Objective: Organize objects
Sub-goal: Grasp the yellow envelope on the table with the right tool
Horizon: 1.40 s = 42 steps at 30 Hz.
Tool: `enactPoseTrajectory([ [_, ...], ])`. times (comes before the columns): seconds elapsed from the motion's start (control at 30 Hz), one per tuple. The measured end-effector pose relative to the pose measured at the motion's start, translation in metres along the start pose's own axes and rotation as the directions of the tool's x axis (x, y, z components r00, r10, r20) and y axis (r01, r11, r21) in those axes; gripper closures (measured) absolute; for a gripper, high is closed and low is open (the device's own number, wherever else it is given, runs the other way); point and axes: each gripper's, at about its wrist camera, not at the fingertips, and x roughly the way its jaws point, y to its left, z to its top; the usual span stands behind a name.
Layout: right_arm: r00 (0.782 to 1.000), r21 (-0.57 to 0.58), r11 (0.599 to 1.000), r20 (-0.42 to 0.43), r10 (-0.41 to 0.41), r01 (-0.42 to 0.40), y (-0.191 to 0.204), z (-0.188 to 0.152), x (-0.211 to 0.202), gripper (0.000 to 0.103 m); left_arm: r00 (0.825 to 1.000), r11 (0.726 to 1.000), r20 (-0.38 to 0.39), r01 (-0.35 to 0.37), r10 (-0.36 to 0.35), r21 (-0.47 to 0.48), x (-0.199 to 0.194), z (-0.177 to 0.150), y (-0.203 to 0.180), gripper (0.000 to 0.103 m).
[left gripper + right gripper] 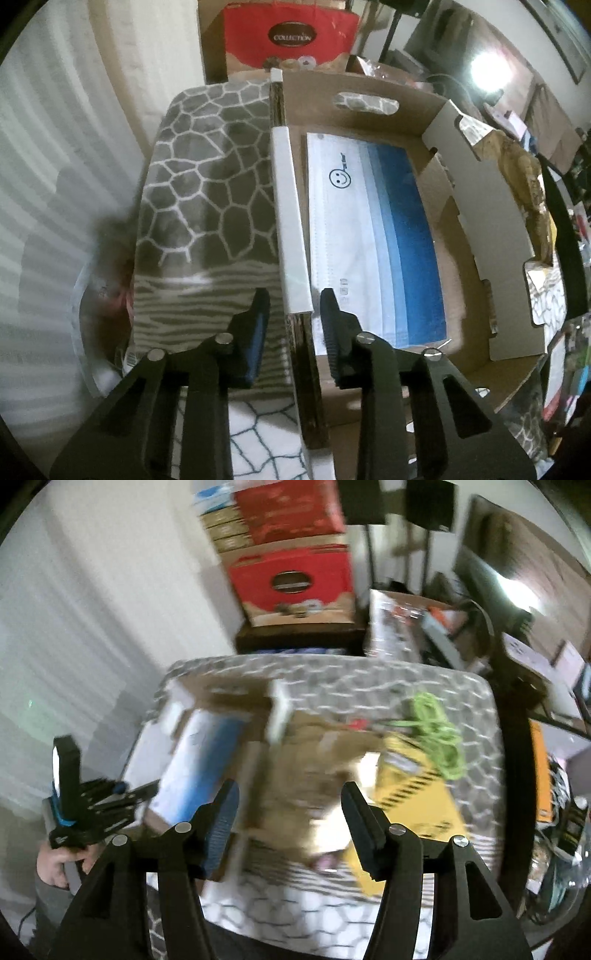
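Organizing run, mid-way I'd guess. On the table [369,679] the box [369,107] already has the mask pack [369,229] flat inside; the yellow pack [417,797] and green cord [439,738] sit out on the cloth beside it. My left gripper [291,295] points steeply down, straddling the box's near wall, jaws almost closed; can't tell if it's actually biting. My right gripper [290,790] hangs above the table, jaws about halfway open, empty, view blurry. Next I'd drop onto the yellow pack or cord and open wider first.
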Motion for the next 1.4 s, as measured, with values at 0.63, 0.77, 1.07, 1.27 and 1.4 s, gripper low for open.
enactPoseTrajectory([
  [0.63,0.995,0.068,0.992,-0.004,-0.103,0.103,-0.12,-0.004,0.016,0.044,1.0,1.0,-0.009,-0.018,0.018,0.0,0.004,0.003,-0.003,0.089],
  [0.77,0.996,0.049,0.996,-0.051,-0.066,0.069,-0.132,-0.004,0.042,0.053,1.0,1.0,-0.008,-0.021,0.021,-0.002,0.004,0.003,-0.004,0.09],
  [1.07,0.993,0.029,1.0,-0.117,0.014,-0.011,-0.137,-0.004,0.07,0.057,0.999,1.0,-0.015,-0.03,0.03,-0.005,0.005,0.006,-0.004,0.09],
  [1.27,0.99,0.028,0.999,-0.133,0.045,-0.042,-0.136,-0.007,0.071,0.076,1.0,1.0,-0.015,-0.026,0.026,-0.011,0.006,0.006,-0.002,0.09],
  [1.4,0.991,0.01,0.999,-0.126,0.051,-0.05,-0.133,-0.011,0.063,0.086,1.0,1.0,-0.015,-0.026,0.026,-0.011,0.006,0.006,-0.002,0.09],
])
